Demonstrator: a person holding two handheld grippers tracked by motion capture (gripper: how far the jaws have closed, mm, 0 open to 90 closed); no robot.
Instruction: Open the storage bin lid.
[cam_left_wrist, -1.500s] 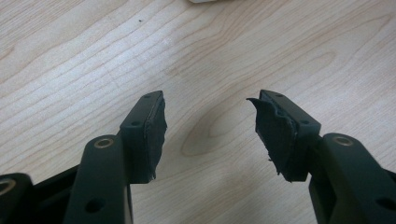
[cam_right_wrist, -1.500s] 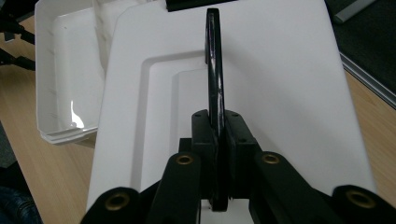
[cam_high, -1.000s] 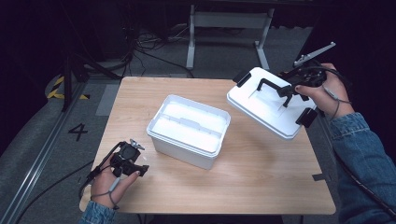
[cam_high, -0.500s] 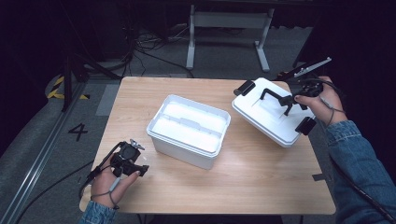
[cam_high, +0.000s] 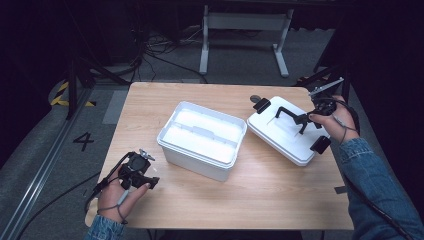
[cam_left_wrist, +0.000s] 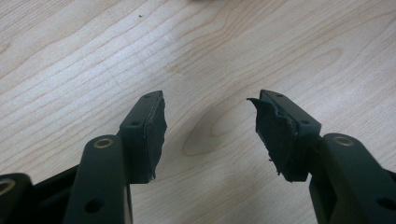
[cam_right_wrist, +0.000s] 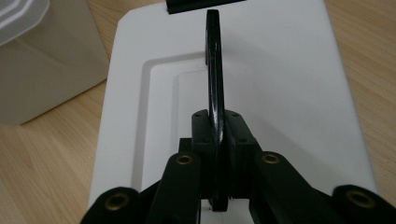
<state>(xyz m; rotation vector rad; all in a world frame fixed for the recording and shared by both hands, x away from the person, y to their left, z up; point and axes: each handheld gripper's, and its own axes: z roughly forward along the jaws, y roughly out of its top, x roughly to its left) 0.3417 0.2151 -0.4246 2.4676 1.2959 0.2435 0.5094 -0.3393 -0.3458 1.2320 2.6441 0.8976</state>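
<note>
Now | right hand-held gripper (cam_right_wrist: 215, 154) clamps lid handle (cam_right_wrist: 214, 70) | lid (cam_high: 285, 131) near table's right edge | left hand-held gripper (cam_left_wrist: 208, 126) released

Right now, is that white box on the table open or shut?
Open. The white box has no cover; its lid lies beside it on the table, handle pinched in the right gripper.
</note>
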